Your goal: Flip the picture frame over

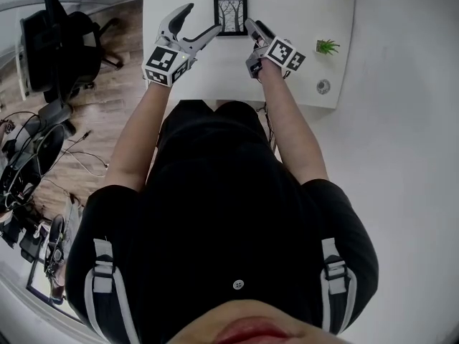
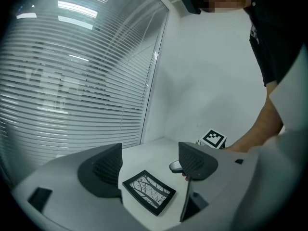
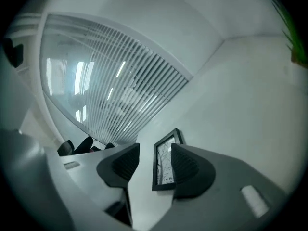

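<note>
The black picture frame (image 1: 230,15) lies flat on the white table (image 1: 301,6), its tree picture facing up. My left gripper (image 1: 203,18) stands open just left of it, one finger reaching towards the frame's left edge. In the left gripper view the frame (image 2: 149,192) lies low between the wide-apart jaws (image 2: 151,165), untouched. My right gripper (image 1: 256,26) sits at the frame's right side. In the right gripper view its jaws (image 3: 155,161) stand apart, and the frame (image 3: 166,165) lies on the table just beyond them, not pinched.
A small green plant (image 1: 327,46) and a small round object (image 1: 323,86) stand on the table's right part. The person's body is against the near table edge. A black office chair (image 1: 61,45) and cables are on the floor at the left.
</note>
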`<state>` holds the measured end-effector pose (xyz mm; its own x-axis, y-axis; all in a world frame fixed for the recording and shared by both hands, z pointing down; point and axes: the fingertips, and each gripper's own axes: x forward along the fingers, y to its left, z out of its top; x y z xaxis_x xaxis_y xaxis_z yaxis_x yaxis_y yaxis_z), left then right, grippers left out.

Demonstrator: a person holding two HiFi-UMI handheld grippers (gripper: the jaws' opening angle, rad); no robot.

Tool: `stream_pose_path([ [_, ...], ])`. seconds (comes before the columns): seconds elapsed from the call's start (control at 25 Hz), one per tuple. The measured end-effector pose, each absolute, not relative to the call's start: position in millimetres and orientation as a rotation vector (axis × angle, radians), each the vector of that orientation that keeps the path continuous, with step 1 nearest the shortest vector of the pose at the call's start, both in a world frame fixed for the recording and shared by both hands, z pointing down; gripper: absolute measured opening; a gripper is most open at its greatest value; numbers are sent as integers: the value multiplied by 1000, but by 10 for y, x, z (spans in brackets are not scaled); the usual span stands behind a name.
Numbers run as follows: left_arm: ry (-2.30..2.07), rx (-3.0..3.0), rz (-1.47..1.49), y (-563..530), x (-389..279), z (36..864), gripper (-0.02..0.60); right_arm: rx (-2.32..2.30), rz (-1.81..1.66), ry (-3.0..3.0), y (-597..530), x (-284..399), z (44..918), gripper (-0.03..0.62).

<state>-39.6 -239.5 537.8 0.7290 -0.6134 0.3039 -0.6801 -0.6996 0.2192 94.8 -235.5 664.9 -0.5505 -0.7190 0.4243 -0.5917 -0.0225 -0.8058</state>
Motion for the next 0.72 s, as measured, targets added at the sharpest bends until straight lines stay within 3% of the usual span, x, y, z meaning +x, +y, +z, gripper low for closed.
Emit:
stream_pose_path([
  [0.72,-990,2733,249,-2241,-656,4510,368,-1412,-505,2958,-2224,514,4617,209],
])
